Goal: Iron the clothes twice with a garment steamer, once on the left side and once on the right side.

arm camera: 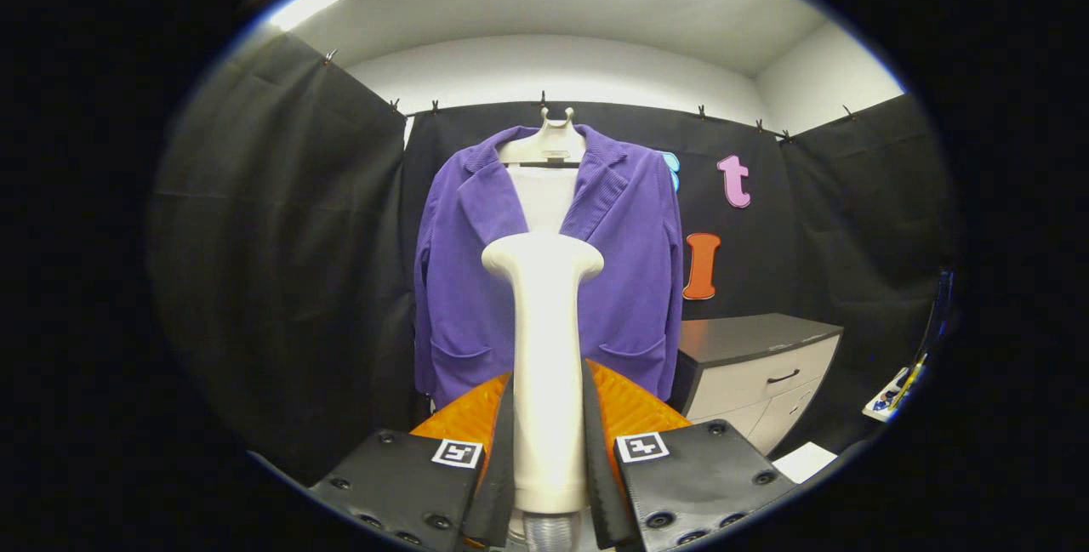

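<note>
A white garment steamer (544, 348) stands upright between my fingers, its handle clamped on both sides and its wide head (543, 258) pointing up. My gripper (545, 441) is shut on that handle. Beyond the steamer a purple jacket (630, 280) hangs on a white hanger (551, 144) against the black cloth wall, over a white inner shirt (544, 195). The steamer head stands in front of the jacket's middle opening, some way short of the fabric. The steamer hides the jacket's centre.
A low cabinet (757, 365) with a dark top and pale drawers stands to the right of the jacket. A white sheet (806, 460) lies in front of the cabinet. Black cloth walls close in the left and right sides.
</note>
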A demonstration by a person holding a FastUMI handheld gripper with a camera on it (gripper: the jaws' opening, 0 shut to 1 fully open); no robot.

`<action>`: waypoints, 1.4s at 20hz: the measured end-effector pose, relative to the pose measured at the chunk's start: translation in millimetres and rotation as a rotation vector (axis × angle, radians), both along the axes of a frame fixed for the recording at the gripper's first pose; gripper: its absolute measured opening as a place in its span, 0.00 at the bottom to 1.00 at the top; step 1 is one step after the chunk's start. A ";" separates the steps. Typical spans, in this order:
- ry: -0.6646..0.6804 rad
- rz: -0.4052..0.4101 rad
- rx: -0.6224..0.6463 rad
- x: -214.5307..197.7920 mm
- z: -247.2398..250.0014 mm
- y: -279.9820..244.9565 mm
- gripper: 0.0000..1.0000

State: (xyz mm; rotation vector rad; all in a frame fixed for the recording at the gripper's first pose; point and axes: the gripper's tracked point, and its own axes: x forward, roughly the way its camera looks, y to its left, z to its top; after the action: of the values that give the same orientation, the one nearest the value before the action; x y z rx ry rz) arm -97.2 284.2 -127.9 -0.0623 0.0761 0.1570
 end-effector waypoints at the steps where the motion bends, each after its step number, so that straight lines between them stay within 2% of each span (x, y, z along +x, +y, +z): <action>1: -0.002 -0.006 0.004 0.8 4.4 -8.2 0.44; 5: -0.016 -0.038 0.010 4.6 14.7 -43.5 0.44; 18: -0.033 -0.066 0.028 15.6 27.0 -128.6 0.44; 28: -0.029 -0.075 0.026 19.5 18.8 -154.2 0.44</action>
State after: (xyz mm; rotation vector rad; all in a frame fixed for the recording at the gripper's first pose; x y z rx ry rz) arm -77.7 130.0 -109.1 -0.0353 0.0473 0.0823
